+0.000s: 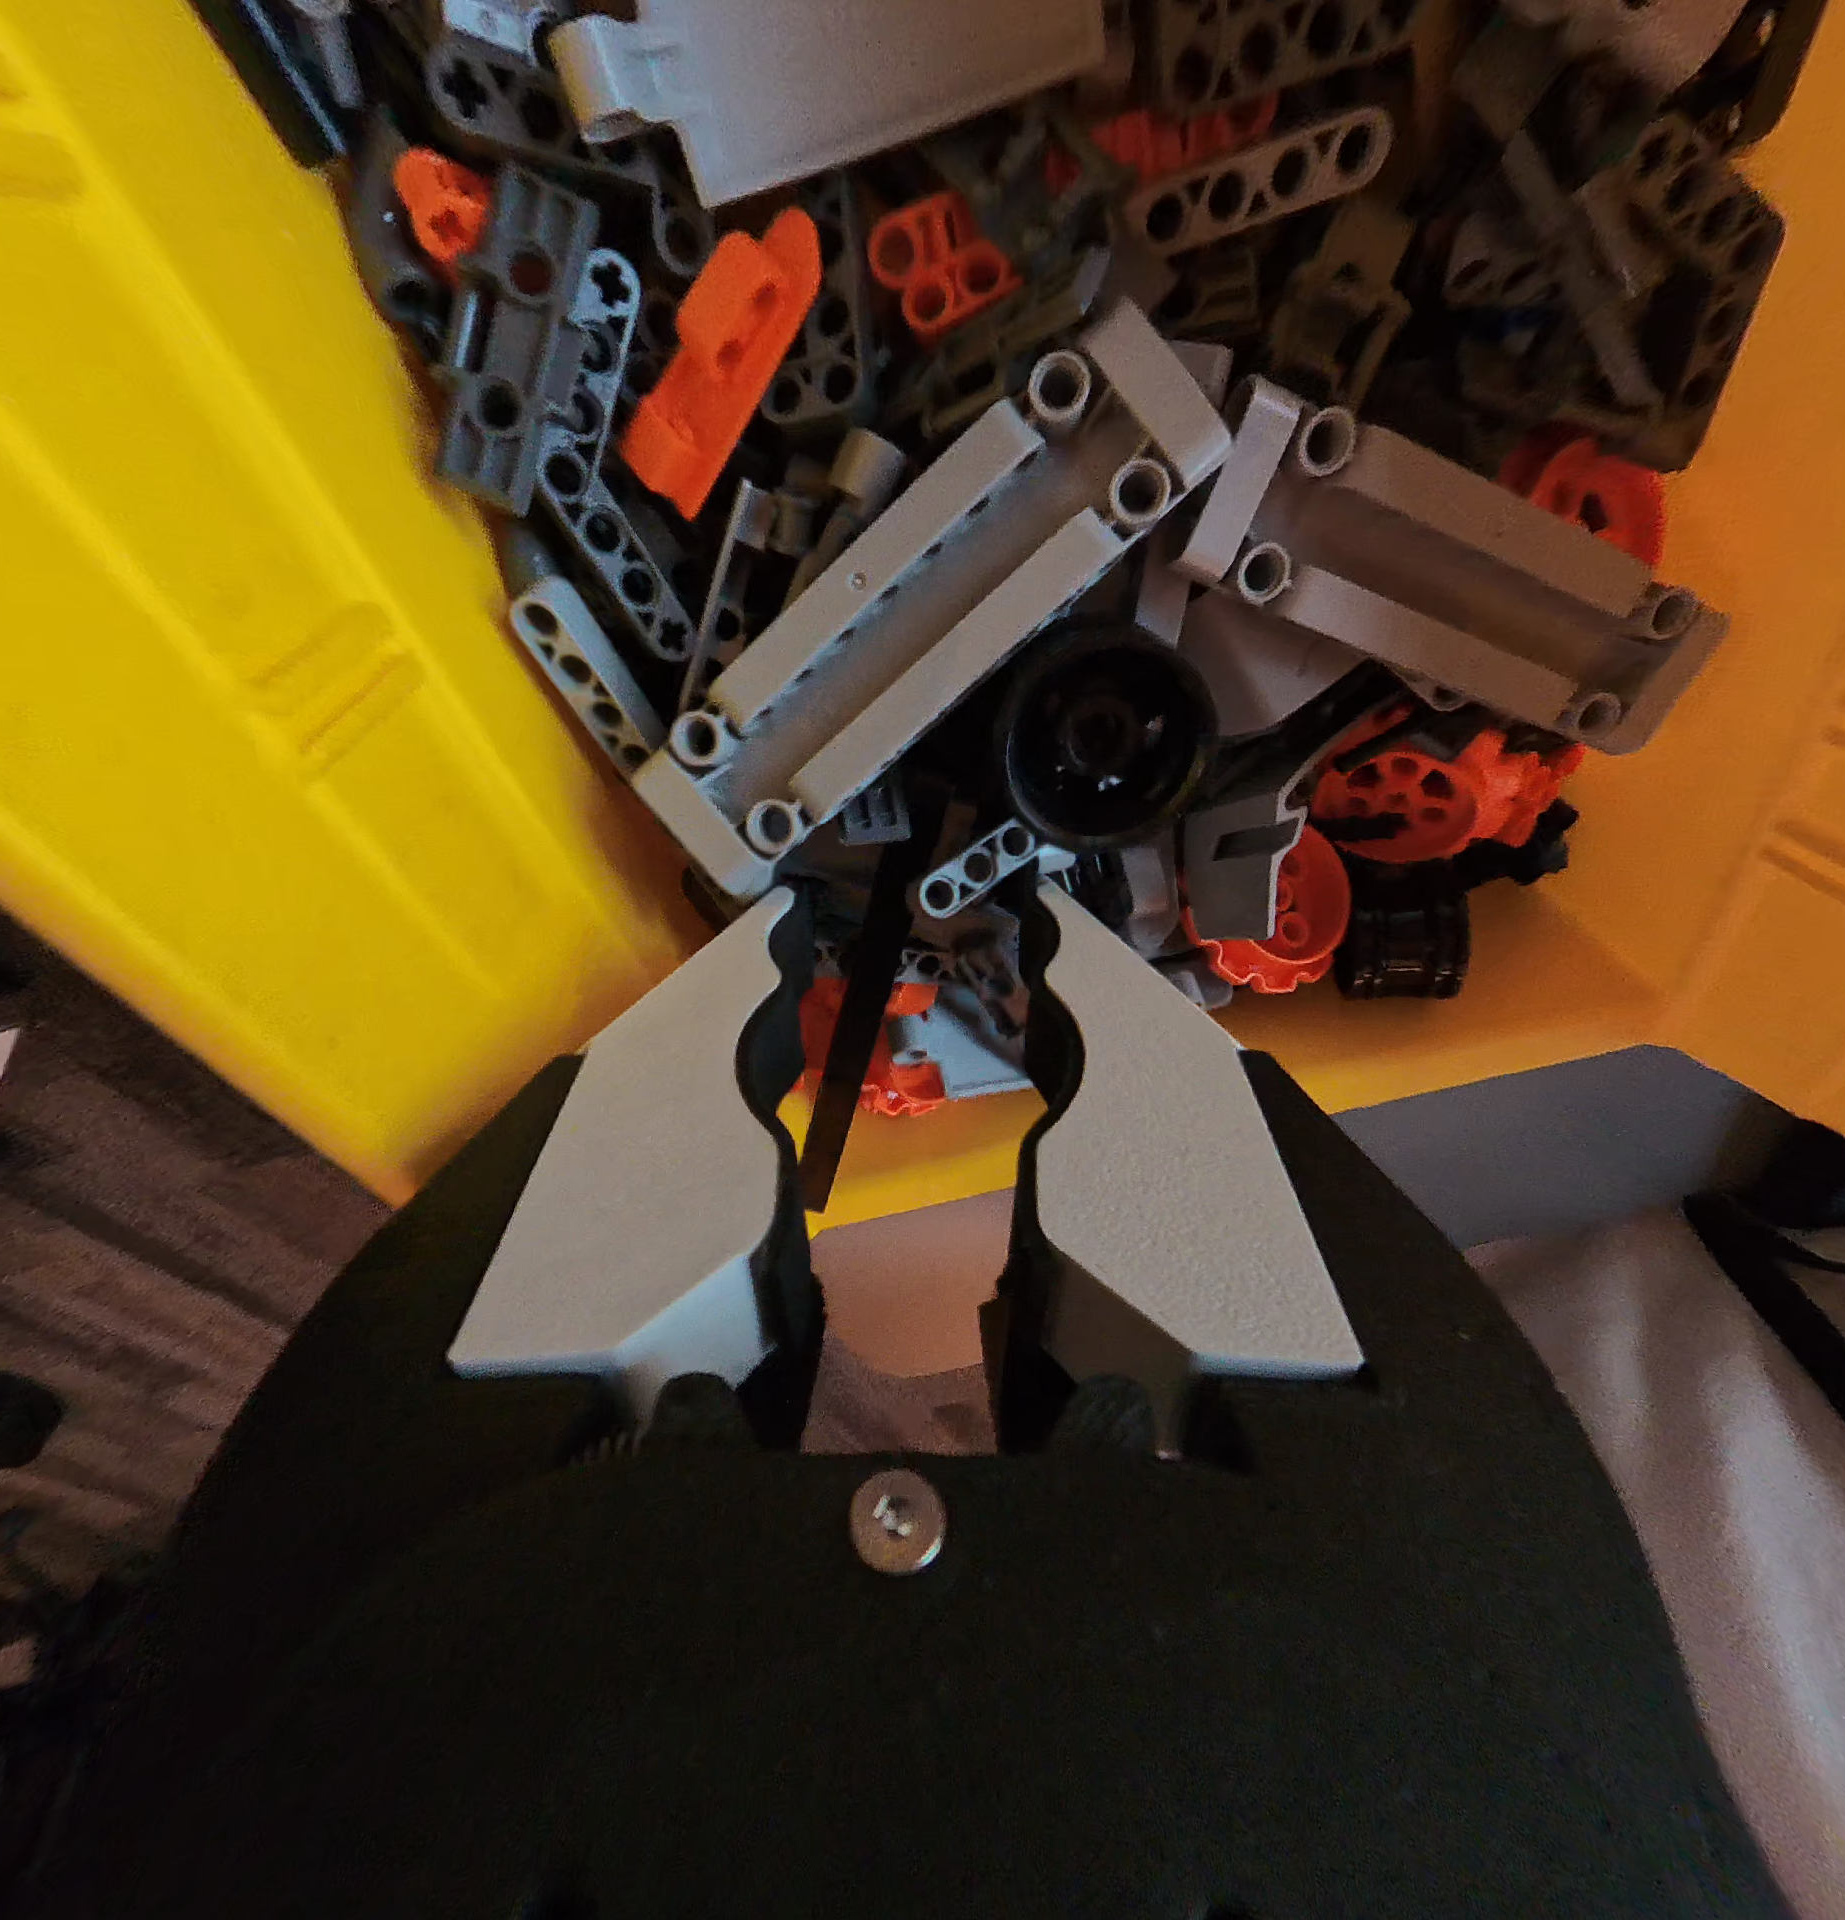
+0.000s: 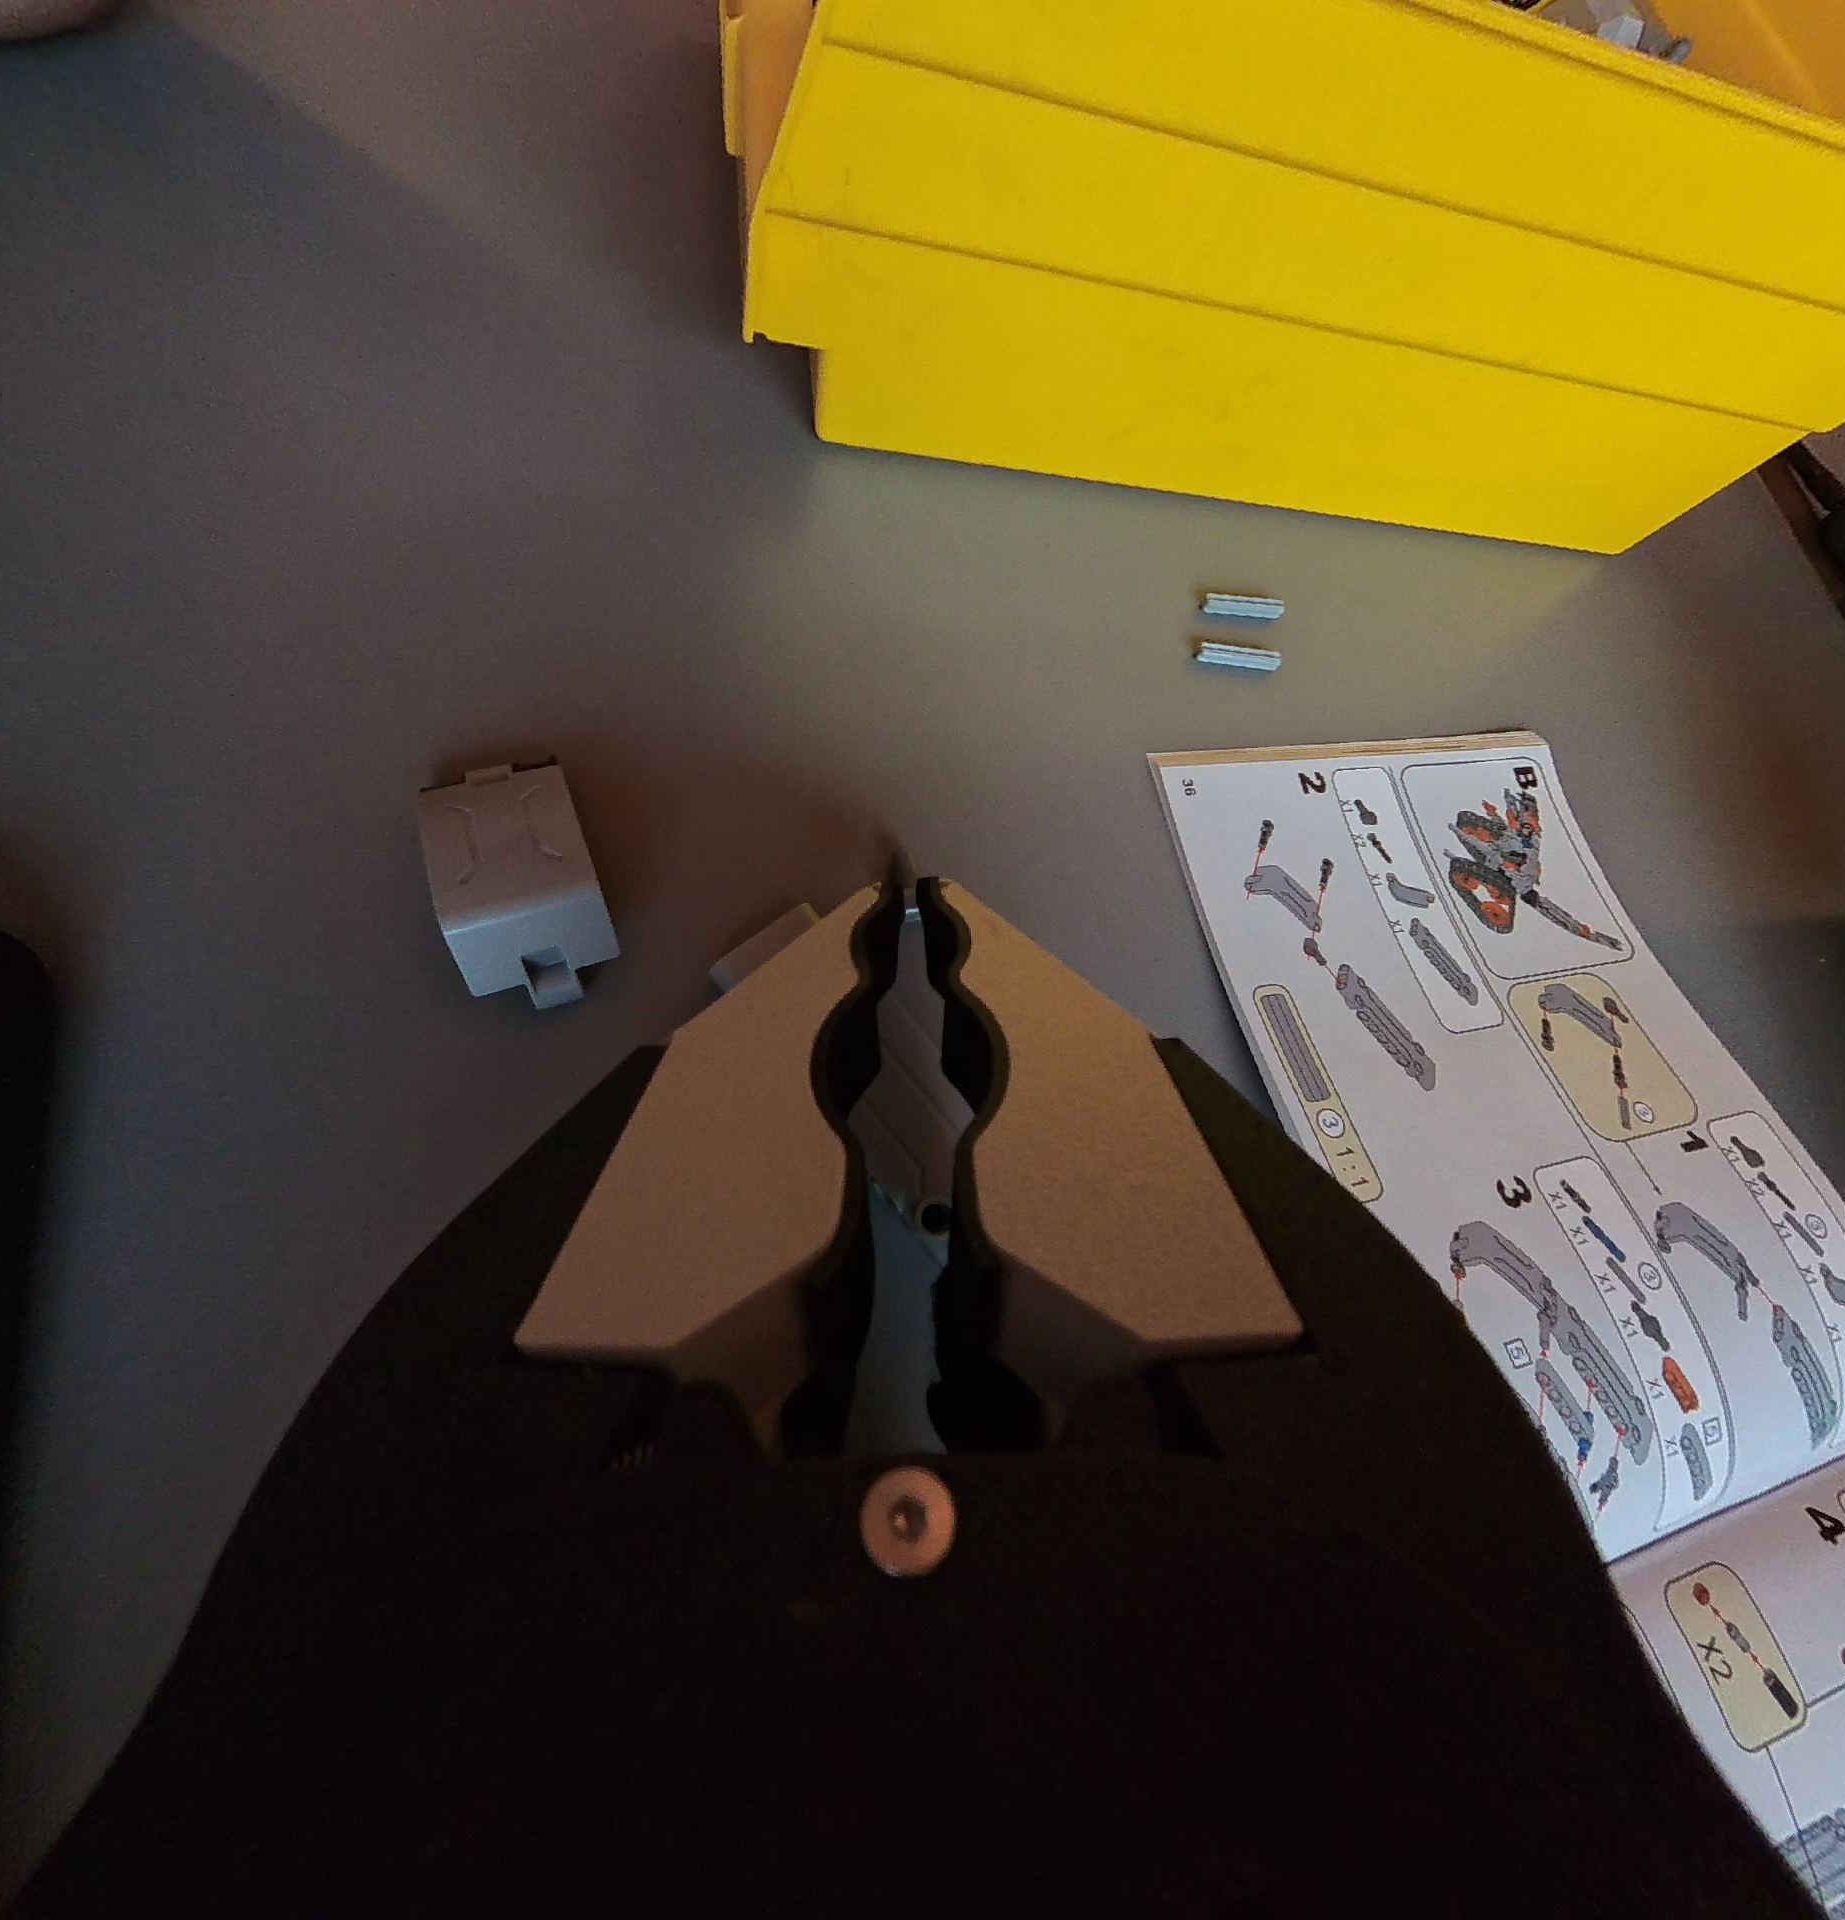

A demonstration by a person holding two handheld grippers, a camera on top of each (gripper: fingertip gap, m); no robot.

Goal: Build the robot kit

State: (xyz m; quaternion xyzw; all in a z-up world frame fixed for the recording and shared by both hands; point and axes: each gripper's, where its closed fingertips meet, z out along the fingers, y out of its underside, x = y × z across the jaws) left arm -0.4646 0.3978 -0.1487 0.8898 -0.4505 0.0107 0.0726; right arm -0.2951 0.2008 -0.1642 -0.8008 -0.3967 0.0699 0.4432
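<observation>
Up close, found the left gripper at the near lip of a yellow plastic bin, jaws parted by a clear gap and gripping nothing. Saw a thin black rod slanting through that gap, closer to the left finger; could not tell whether it touched. Just past the fingertips, noted a heap of grey, black and orange building pieces inside the bin: a pale grey rectangular frame, a glossy black wheel hub beside it, and orange toothed wheels to the right.

Found the right gripper low over a grey tabletop, jaws drawn almost together on a pale grey plastic piece, with part of it showing in the slit between the fingers and part to their left. Saw a grey boxy cover lying to the left, apart from the gripper. Ahead, noted two short pale pins side by side near the bin's outer wall, and an open illustrated booklet spread flat to the right.
</observation>
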